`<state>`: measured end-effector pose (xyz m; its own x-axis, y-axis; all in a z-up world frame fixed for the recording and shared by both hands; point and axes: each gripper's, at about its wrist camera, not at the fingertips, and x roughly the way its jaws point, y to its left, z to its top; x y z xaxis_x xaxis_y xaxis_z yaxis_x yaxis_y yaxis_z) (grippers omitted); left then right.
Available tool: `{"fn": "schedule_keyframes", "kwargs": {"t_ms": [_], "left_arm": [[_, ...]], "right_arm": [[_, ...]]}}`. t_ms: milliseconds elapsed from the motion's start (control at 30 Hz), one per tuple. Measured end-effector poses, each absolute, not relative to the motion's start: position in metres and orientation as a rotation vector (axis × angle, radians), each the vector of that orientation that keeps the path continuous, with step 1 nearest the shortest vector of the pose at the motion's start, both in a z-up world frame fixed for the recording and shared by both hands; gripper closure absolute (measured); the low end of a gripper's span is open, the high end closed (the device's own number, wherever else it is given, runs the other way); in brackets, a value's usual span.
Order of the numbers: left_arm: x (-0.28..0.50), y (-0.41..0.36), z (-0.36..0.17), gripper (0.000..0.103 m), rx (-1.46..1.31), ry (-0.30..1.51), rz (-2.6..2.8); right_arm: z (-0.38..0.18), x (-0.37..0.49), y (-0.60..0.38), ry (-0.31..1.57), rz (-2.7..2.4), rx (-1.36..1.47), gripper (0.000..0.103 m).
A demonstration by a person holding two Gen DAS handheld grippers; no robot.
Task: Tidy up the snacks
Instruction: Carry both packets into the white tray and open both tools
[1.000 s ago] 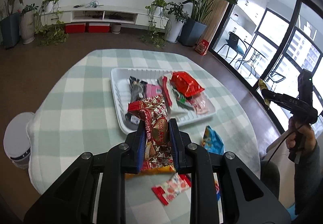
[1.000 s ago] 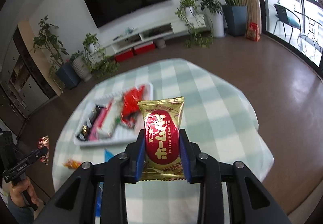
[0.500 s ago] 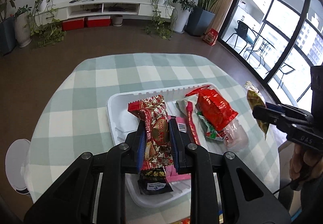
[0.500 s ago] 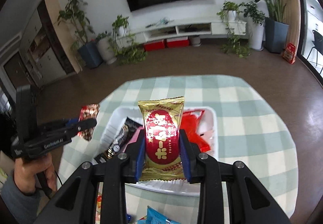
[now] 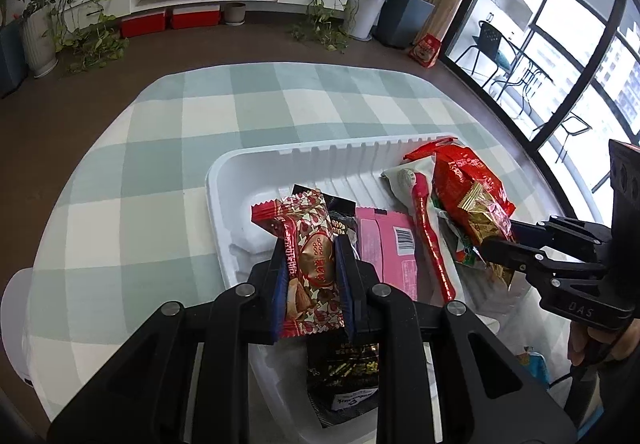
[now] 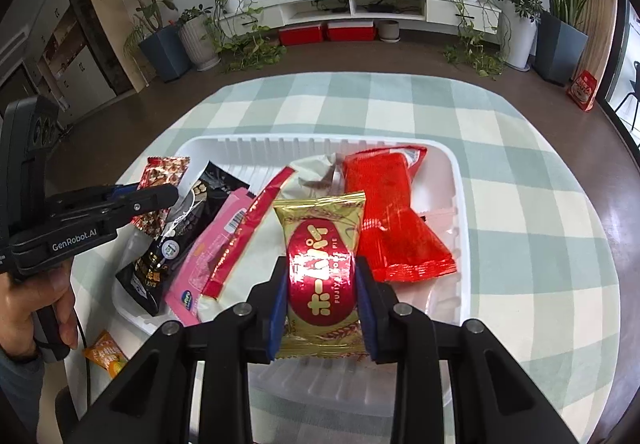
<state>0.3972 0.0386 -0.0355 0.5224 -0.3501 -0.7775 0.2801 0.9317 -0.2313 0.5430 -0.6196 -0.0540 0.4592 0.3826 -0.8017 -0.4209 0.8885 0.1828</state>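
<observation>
A living room with potted plants and a low white TV shelf lies behind a round table under a green-and-white checked cloth, on which sits a white ribbed tray of snacks. Over the tray's left end the left gripper is clamped on a red almond-print snack packet; just right of it lie a black packet, a pink packet and a red stick pack. Farther right the right gripper pinches a gold pie packet, with a red bag just beyond its right finger.
</observation>
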Motion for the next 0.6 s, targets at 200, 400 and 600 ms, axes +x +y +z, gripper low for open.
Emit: {"fn": "schedule_keyframes", "kwargs": {"t_ms": [200,400,600], "left_arm": [[0.399,0.039,-0.041,0.081,-0.063,0.966,-0.370],[0.398,0.041,-0.044,0.078,-0.051,0.974,-0.358],[0.397,0.043,-0.045,0.078,-0.052,0.979,-0.347]], "right_arm": [[-0.063,0.545,-0.618,0.989,0.481,-0.063,0.069],[-0.069,0.545,-0.615,0.991,0.473,-0.069,0.068],[-0.069,0.545,-0.613,0.988,0.469,-0.074,0.066]]}}
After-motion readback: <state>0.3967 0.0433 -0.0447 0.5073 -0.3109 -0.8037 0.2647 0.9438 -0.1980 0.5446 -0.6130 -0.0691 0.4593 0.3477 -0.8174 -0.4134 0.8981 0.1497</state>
